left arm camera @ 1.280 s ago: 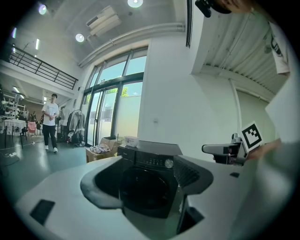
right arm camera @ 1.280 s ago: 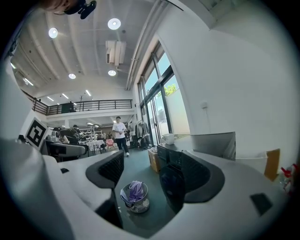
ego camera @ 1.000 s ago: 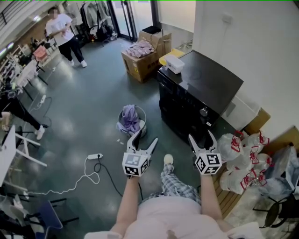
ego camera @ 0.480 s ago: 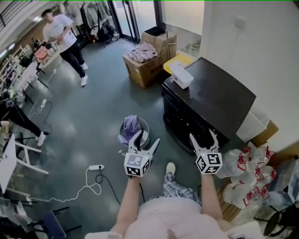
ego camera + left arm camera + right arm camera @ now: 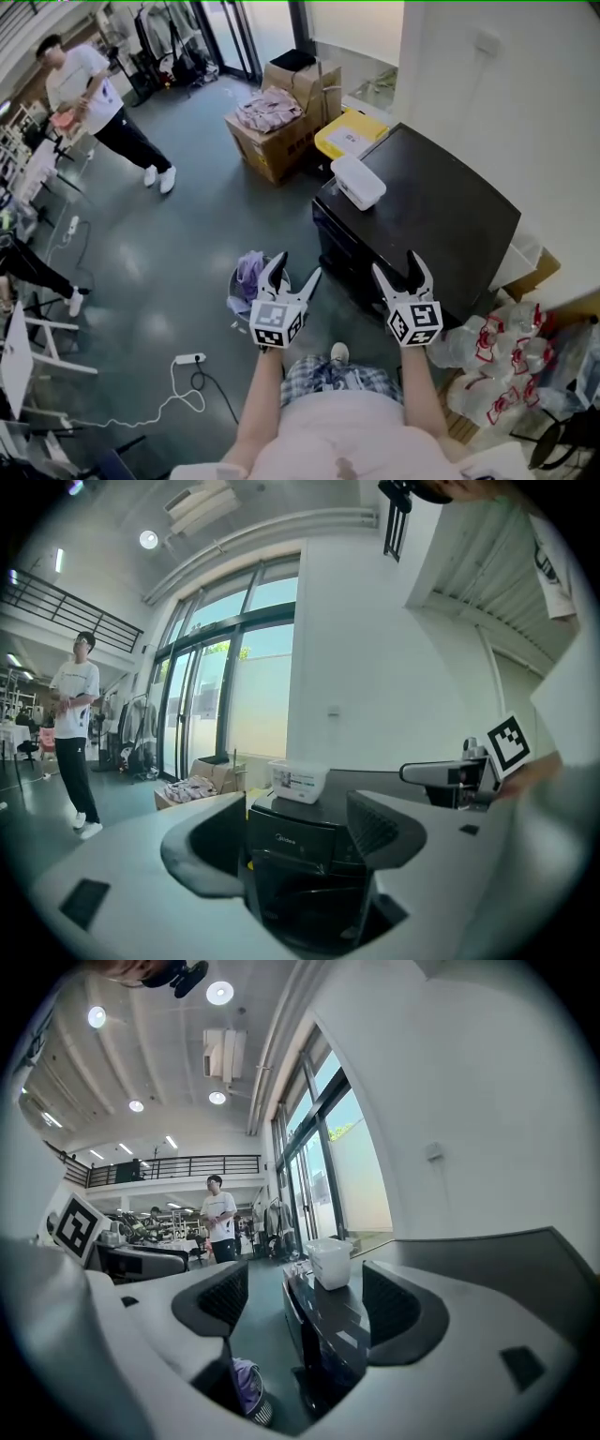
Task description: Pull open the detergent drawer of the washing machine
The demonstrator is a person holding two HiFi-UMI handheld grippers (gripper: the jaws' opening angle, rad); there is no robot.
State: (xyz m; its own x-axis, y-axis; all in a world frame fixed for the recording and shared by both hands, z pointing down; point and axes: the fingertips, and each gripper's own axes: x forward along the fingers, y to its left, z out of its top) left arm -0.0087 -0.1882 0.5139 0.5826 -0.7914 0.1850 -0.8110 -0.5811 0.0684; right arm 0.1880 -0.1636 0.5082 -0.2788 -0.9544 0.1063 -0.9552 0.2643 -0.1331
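Black and boxy, the washing machine [image 5: 427, 220] stands against the white wall with a white tub [image 5: 357, 181] on its lid. Both claws hang in the air short of its front. The left claw [image 5: 296, 265] is released, jaws spread wide on nothing, and the right claw [image 5: 397, 262] is just as open and empty.

The step in hand looks to be the approach. It would go best with one claw brought level with the top of the front face, jaws kept apart until they straddle the drawer's lower lip. Then close firmly and draw straight back toward the body, not downward. The left claw seems the better choice, since its view faces the front squarely. It should stay above the laundry basket [image 5: 246, 281] on the floor beside the machine.

In the left gripper view, a panel carrying the maker's name sits at the top of the front face. I take it for the detergent drawer [image 5: 291, 841], shut flush, though I cannot be certain. It is framed between that claw's jaws, well apart from them. The right gripper view meets the machine at an angle, and no drawer can be picked out there.
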